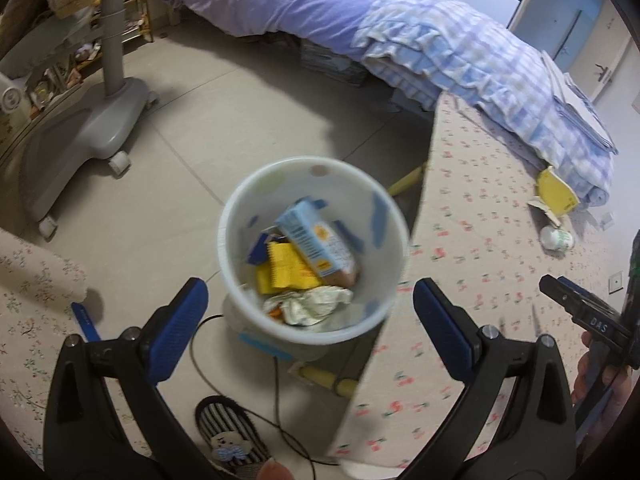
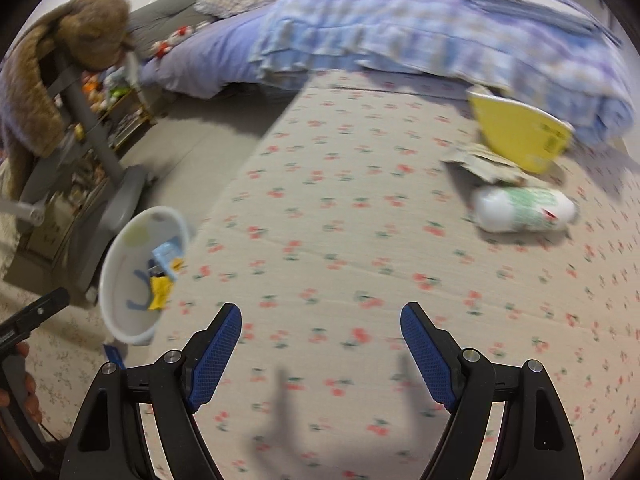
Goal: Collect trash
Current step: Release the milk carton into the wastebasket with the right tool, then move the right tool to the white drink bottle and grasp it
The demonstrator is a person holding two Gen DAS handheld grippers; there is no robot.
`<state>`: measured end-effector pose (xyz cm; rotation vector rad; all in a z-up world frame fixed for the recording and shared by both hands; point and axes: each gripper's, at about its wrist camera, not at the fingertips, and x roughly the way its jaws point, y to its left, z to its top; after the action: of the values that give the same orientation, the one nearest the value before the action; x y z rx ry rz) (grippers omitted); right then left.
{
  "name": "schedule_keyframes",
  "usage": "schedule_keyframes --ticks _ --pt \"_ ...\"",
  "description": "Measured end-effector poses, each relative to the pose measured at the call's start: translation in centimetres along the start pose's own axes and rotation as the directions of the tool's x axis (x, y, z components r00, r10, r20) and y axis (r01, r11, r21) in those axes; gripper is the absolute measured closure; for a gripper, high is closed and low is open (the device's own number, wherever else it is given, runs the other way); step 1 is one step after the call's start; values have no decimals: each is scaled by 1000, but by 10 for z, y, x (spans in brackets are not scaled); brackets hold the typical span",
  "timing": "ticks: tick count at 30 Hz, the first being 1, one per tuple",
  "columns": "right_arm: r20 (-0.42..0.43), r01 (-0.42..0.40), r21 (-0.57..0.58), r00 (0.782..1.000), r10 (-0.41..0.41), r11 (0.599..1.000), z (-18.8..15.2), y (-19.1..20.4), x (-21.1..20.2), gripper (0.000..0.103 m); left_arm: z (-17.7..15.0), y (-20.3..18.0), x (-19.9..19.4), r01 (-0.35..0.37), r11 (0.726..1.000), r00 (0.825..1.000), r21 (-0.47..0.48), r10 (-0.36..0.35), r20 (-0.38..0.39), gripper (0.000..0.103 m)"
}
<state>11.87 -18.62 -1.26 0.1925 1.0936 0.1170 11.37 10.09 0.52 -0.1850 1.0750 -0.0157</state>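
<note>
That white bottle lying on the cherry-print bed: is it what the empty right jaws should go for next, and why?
Probably yes: move the right gripper, jaws open and empty, forward to the white plastic bottle with green print. It lies loose on the cherry-print bedsheet beside a yellow cardboard piece, while the white trash bin already holds wrappers.

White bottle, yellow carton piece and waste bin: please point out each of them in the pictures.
white bottle [image 2: 522,209]: right wrist view, middle of its side.
yellow carton piece [image 2: 516,134]: right wrist view, yellow face.
waste bin [image 1: 236,216]: left wrist view, inner wall.

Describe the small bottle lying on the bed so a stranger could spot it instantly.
Start at the bed's cherry-print sheet, near the rolled checked quilt. Beside the torn yellow carton lies the white bottle, the only rounded item, green-patterned.
</note>
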Motion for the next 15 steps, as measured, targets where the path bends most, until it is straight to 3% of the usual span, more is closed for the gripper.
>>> schedule_keyframes --ticks 15 --pt "26 42 249 998 -50 968 24 -111 -9 19 16 -88 25 52 996 998 77 -50 -23 1"
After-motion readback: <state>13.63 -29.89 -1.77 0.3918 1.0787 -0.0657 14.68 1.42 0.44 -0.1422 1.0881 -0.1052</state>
